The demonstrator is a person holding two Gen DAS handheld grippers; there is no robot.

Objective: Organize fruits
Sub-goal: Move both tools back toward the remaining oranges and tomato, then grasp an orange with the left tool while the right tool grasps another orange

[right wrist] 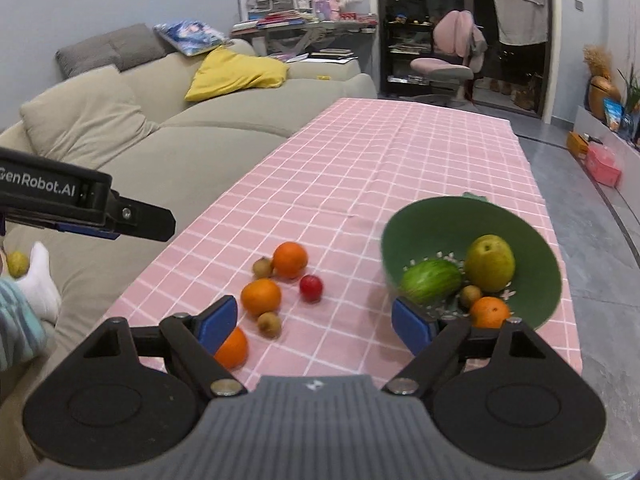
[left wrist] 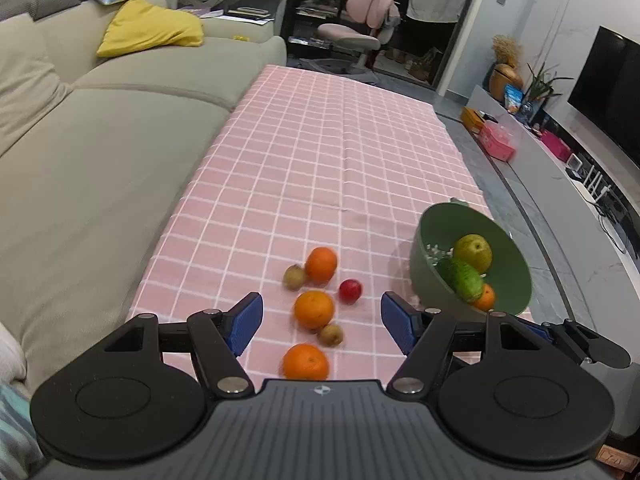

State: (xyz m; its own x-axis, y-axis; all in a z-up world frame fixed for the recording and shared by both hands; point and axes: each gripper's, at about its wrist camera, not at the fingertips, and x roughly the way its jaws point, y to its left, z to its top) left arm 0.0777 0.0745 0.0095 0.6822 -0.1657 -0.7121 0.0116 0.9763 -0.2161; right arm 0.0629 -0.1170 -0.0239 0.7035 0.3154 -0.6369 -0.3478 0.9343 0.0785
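Three oranges [left wrist: 314, 309], two small brown fruits [left wrist: 295, 277] and a small red fruit [left wrist: 350, 290] lie loose on the pink checked tablecloth [left wrist: 320, 152]. A green bowl [left wrist: 432, 224] at the right holds a yellow-green pear [left wrist: 473, 253], a green fruit [left wrist: 464, 280] and an orange [left wrist: 485, 298]. My left gripper [left wrist: 322, 322] is open and empty above the loose fruit. My right gripper [right wrist: 314, 320] is open and empty, between the loose oranges [right wrist: 261, 297] and the bowl [right wrist: 424, 220]. The left gripper's body [right wrist: 86, 210] shows at the left of the right wrist view.
A beige sofa [left wrist: 100, 140] with a yellow cushion [left wrist: 152, 28] runs along the table's left side. A low TV bench [left wrist: 560, 168] with boxes and a screen stands at the right. A pink chair [left wrist: 360, 28] stands beyond the table's far end.
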